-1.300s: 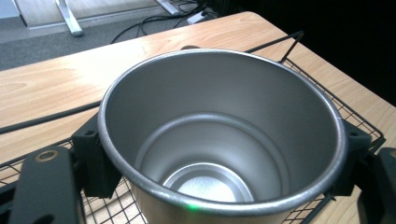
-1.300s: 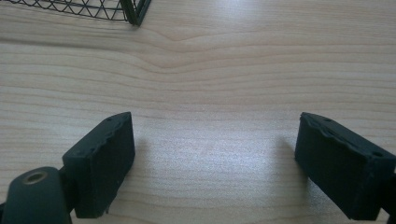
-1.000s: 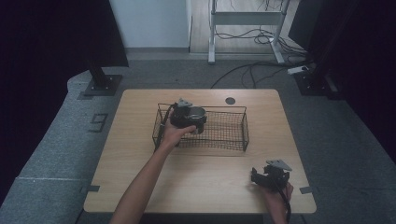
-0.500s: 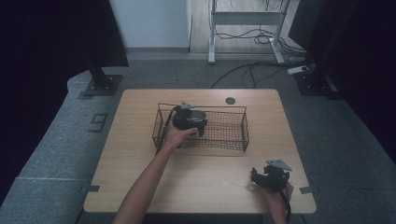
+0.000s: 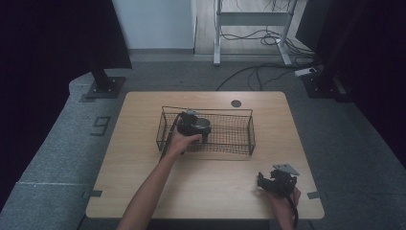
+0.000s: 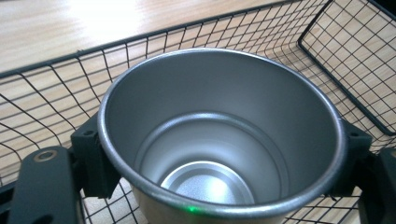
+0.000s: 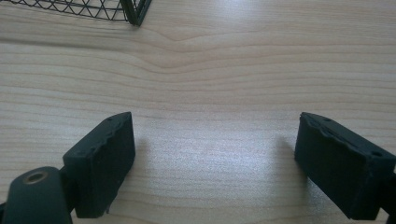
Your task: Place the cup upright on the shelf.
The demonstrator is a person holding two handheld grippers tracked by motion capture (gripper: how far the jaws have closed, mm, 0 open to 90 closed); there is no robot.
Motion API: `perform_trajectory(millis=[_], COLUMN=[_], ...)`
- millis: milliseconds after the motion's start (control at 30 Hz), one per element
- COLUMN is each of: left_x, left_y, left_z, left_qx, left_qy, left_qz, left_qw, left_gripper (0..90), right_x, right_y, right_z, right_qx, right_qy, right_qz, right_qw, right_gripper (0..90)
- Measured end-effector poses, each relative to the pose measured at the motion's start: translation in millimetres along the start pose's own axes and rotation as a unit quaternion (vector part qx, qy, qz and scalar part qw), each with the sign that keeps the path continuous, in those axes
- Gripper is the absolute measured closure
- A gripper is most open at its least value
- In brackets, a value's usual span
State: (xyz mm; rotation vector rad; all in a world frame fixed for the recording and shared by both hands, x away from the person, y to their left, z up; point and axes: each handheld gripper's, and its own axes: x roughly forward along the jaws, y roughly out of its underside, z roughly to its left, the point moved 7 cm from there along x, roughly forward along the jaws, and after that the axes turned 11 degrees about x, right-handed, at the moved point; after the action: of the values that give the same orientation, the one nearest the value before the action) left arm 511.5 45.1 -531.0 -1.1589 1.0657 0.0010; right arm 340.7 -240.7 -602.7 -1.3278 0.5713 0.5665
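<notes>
Nearest the person, the right gripper (image 5: 276, 181) rests low on the counter (image 5: 201, 187) at its near right corner, its jaws spread wide with nothing but bare wood between them. Farther in, the left gripper (image 5: 194, 128) has its jaws clamped on the outside wall of a metal cup (image 6: 219, 140), one pad on each side just under the rolled rim, and holds it upright inside the left end of the wire basket (image 5: 242, 143). The cup looks thin-walled, stiff and light, and it is empty; its smooth brushed surface is probably slippery, so a grip across the widest part just below the rim, as here, seems the safest hold, and squeezing hard could dent it. Whether its base already touches the mesh floor I cannot tell. The basket's walls stand close around the cup on the near and left sides, so the jaws have little room to open or tilt without catching wire. Beyond the basket lies a small dark round disc (image 5: 236, 103) near the far edge, well apart.
</notes>
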Motion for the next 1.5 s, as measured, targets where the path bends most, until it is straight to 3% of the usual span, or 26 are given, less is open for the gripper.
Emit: perform_trajectory(millis=[133, 233, 933, 1267, 1433, 1500], left_x=[0.6, 2.0, -0.8, -14.1, -27.4, -42.1], left_y=[0.4, 3.7, 6.6, 2.5, -0.9, -2.4], left_z=[0.3, 0.3, -3.7, -4.7, -3.2, -2.6], left_qx=[-0.002, -0.007, -0.006, -0.001, 0.0, -0.001], left_qy=[0.0, 0.008, 0.002, -0.004, -0.008, -0.01], left_qz=[0.006, 0.024, 0.047, 0.033, 0.019, 0.002], left_qw=[1.0, 0.9997, 0.9989, 0.9994, 0.9998, 0.9999], left_gripper=[17.9, 14.7, 13.2, 6.8, 6.5, 6.6], right_x=[0.0, 0.0, 0.0, 0.0, 0.0, 0.0], right_y=[0.0, 0.0, 0.0, 0.0, 0.0, 0.0], right_z=[0.0, 0.0, 0.0, 0.0, 0.0, 0.0], right_qx=[0.0, 0.0, 0.0, -0.001, -0.001, -0.001], right_qy=[0.0, 0.0, 0.0, 0.0, 0.0, -0.001], right_qz=[0.0, 0.0, 0.0, 0.0, 0.0, 0.0], right_qw=[1.0, 1.0, 1.0, 1.0, 1.0, 1.0], right_gripper=[12.1, 12.1, 12.1, 12.3, 12.3, 12.3])
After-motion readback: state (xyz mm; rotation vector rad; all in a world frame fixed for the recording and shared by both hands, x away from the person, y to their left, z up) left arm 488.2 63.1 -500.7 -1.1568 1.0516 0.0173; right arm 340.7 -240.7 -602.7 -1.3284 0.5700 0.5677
